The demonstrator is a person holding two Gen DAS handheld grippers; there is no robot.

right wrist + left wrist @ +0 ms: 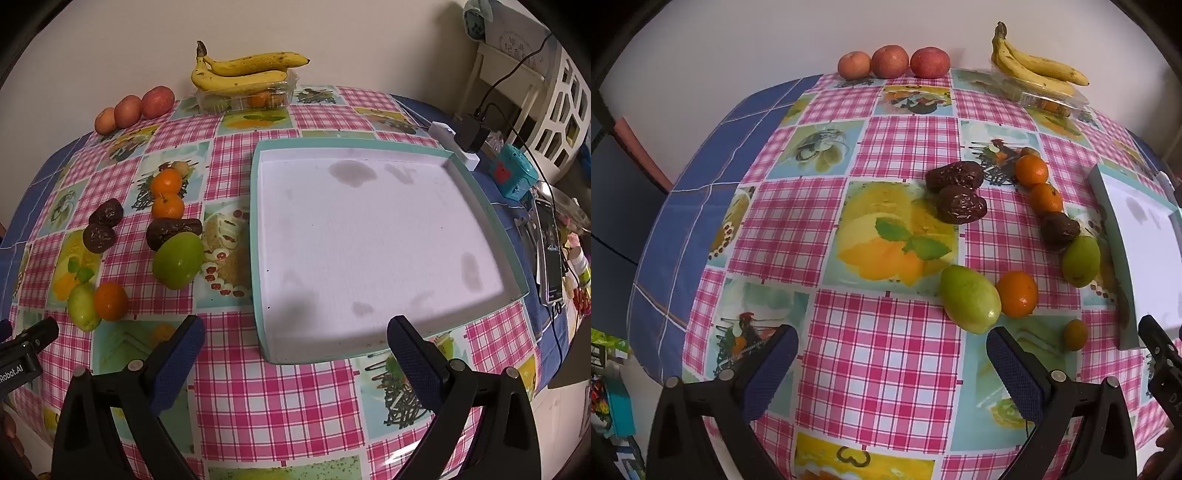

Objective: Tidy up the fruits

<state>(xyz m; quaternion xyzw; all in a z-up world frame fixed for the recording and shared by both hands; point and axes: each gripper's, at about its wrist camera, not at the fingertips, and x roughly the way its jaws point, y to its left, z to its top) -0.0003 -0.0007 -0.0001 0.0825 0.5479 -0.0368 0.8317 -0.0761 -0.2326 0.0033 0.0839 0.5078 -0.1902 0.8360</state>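
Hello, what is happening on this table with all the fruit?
A person holds two grippers over a checked pink tablecloth. The left gripper and right gripper are both open and hold nothing. Small oranges, green fruits and dark wrinkled fruits lie loose beside a shallow teal-edged white tray, which holds no fruit yet. Sorting has not started.

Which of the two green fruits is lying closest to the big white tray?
The green fruit pressed against the dark brown fruit, just left of the tray. The other green fruit lies farther left, beside an orange.
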